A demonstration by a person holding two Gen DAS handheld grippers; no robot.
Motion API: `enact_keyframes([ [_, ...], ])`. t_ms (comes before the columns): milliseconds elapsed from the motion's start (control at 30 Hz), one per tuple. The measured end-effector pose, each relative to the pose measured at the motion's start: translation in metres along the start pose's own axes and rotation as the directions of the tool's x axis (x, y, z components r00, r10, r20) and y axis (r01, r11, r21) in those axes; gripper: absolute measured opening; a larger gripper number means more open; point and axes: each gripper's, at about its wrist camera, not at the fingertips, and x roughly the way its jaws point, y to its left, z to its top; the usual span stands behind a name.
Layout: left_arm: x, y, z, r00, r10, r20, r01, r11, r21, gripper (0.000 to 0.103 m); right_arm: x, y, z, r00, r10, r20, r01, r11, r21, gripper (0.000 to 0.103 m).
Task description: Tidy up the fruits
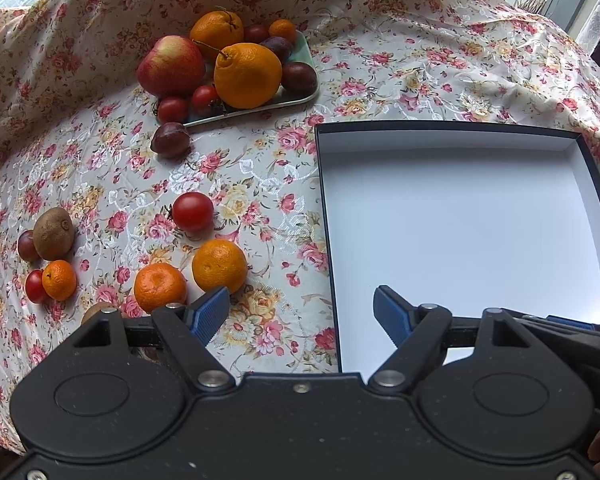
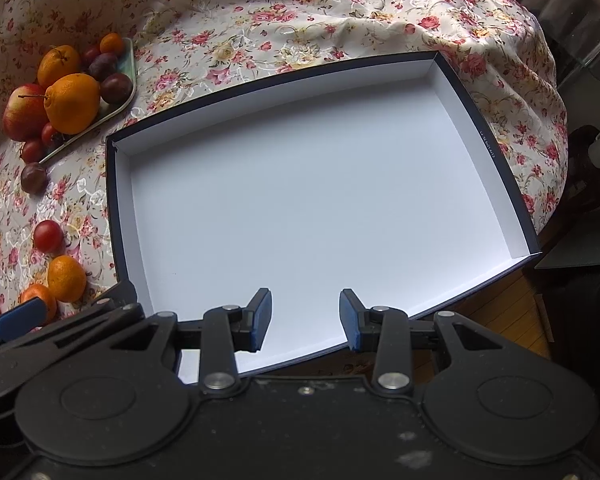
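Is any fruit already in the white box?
No, the white box shows only its bare white floor in the right wrist view, with the right gripper open over its near edge.

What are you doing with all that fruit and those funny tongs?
A person holds a pair of tongs in each hand, sorting fruit. Both the left tongs and the right tongs are open and hold nothing. The white box is empty. Mandarins, a tomato and a kiwi lie loose on the flowery cloth, and more fruit is piled on the green tray.
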Motion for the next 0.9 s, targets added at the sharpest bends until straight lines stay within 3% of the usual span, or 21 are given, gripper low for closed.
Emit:
enact_keyframes([
  [200, -0.003, 0.010, 0.001, 1.000, -0.021, 0.014, 0.021, 0.999, -0.025, 0.080, -0.002, 0.004, 0.001, 1.000, 0.001, -0.001, -0.001, 1.000, -0.001, 0.039],
  [400, -0.016, 0.033, 0.003, 0.994, -0.001, 0.113, 0.009, 0.998, -0.070, 0.080, -0.007, 0.015, 0.002, 1.000, 0.024, 0.012, -0.024, 1.000, 0.009, 0.039],
  [667, -0.023, 0.075, 0.007, 0.989, -0.003, 0.146, 0.020, 0.993, -0.117, 0.081, -0.027, 0.041, 0.003, 0.991, 0.044, 0.123, -0.047, 0.999, 0.022, 0.039],
  [900, -0.029, 0.123, 0.009, 0.981, 0.081, 0.177, -0.050, 0.984, -0.172, 0.081, -0.043, 0.074, -0.003, 0.970, 0.110, 0.216, -0.118, 0.993, 0.022, 0.040],
])
